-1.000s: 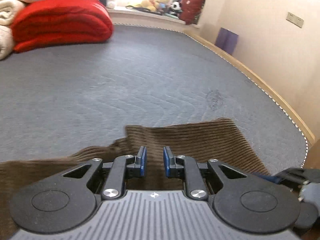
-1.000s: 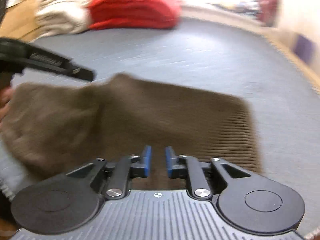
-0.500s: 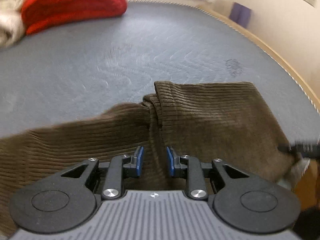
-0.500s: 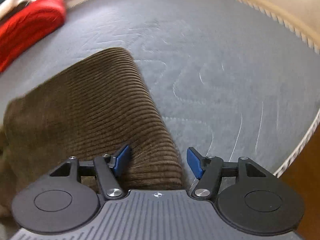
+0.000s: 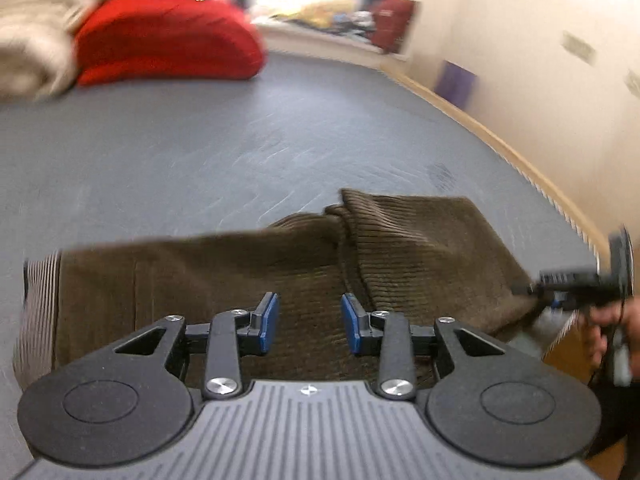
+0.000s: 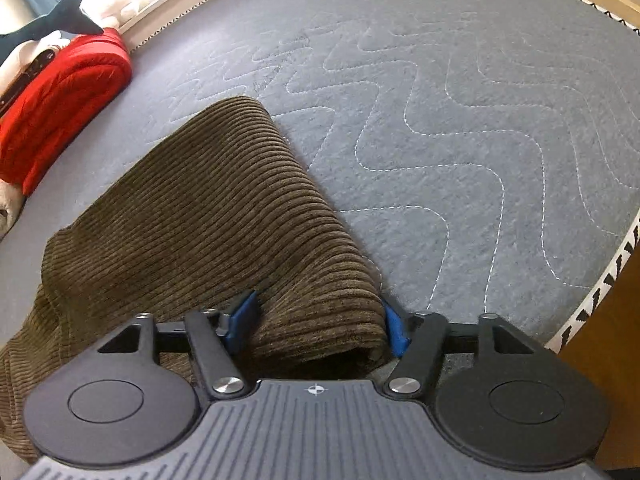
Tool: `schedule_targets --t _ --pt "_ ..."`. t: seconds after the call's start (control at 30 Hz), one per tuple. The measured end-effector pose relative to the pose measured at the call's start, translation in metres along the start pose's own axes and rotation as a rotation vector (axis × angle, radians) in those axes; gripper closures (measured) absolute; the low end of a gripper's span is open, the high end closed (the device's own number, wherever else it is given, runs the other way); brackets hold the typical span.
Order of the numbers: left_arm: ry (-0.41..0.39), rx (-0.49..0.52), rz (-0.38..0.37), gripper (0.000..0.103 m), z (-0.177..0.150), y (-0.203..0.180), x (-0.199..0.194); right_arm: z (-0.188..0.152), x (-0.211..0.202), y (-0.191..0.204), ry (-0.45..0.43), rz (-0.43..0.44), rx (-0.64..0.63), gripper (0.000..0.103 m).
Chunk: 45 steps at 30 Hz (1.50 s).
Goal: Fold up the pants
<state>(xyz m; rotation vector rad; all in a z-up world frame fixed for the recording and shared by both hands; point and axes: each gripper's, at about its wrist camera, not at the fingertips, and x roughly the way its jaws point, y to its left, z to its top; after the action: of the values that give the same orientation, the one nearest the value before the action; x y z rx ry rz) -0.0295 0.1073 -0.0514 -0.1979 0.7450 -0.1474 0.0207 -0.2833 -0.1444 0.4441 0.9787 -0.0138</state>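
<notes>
So there's a big grey quilted mattress (image 6: 460, 128) with wavy white stitching running out ahead of the tool. Far off to the upper left sit a folded red blanket (image 5: 164, 40) and a cream blanket (image 5: 32, 48) just beside it. A purple thing (image 5: 456, 84), too blurry to name, leans on the beige wall (image 5: 532, 80) to the upper right.
</notes>
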Motion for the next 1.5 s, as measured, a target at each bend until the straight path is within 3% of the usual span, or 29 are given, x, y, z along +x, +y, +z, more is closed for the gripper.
schedule_targets --t 0.1,0.23,0.27,0.33,0.5,0.57,0.63,0.73,0.8,0.87,1.03,1.1,1.17,1.4,1.47,1.5 --pt "-0.045 -0.028 -0.002 0.065 0.007 0.003 -0.002 -0.001 -0.012 0.012 -0.016 -0.015 -0.059 0.069" --pt "-0.05 -0.083 -0.038 0.062 0.017 0.01 -0.005 -0.002 -0.042 0.047 -0.103 -0.053 -0.143 0.076" --pt "-0.045 -0.107 -0.057 0.059 0.019 0.013 -0.006 -0.004 -0.05 0.06 -0.134 -0.054 -0.178 0.076" --pt "-0.043 -0.156 -0.096 0.037 0.024 0.021 -0.008 -0.013 -0.072 0.098 -0.203 -0.053 -0.301 0.077" --pt "-0.034 -0.262 -0.248 0.017 0.034 0.04 -0.01 -0.069 -0.118 0.21 -0.355 0.038 -0.711 0.077" --pt "-0.014 -0.332 -0.36 0.016 0.037 0.051 -0.008 -0.099 -0.127 0.245 -0.378 0.093 -0.842 0.077" --pt "-0.007 -0.397 -0.437 0.004 0.039 0.063 -0.006 -0.129 -0.13 0.272 -0.382 0.145 -0.954 0.077" --pt "-0.018 -0.474 -0.474 0.0 0.041 0.081 -0.003 -0.172 -0.128 0.3 -0.36 0.213 -1.095 0.077" --pt "0.012 -0.509 -0.441 0.001 0.038 0.09 0.005 -0.195 -0.125 0.311 -0.322 0.258 -1.148 0.078" --pt "0.074 -0.532 -0.367 0.003 0.03 0.097 0.016 -0.214 -0.12 0.317 -0.284 0.288 -1.189 0.078" --pt "0.184 -0.596 -0.223 0.031 0.016 0.118 0.031 -0.235 -0.113 0.317 -0.244 0.303 -1.242 0.078" --pt "0.206 -0.658 -0.154 0.03 0.01 0.131 0.032 -0.223 -0.114 0.31 -0.254 0.304 -1.237 0.078" --pt "0.206 -0.721 -0.176 0.03 0.008 0.141 0.033 -0.213 -0.114 0.306 -0.25 0.31 -1.216 0.078" --pt "0.217 -0.703 -0.263 0.029 0.01 0.129 0.041 -0.212 -0.122 0.302 -0.286 0.297 -1.181 0.078" --pt "0.217 -0.673 -0.282 0.048 0.013 0.124 0.041 -0.215 -0.126 0.3 -0.292 0.306 -1.189 0.078" --pt "0.206 -0.645 -0.287 0.069 0.014 0.119 0.038 -0.216 -0.127 0.299 -0.292 0.31 -1.2 0.078"
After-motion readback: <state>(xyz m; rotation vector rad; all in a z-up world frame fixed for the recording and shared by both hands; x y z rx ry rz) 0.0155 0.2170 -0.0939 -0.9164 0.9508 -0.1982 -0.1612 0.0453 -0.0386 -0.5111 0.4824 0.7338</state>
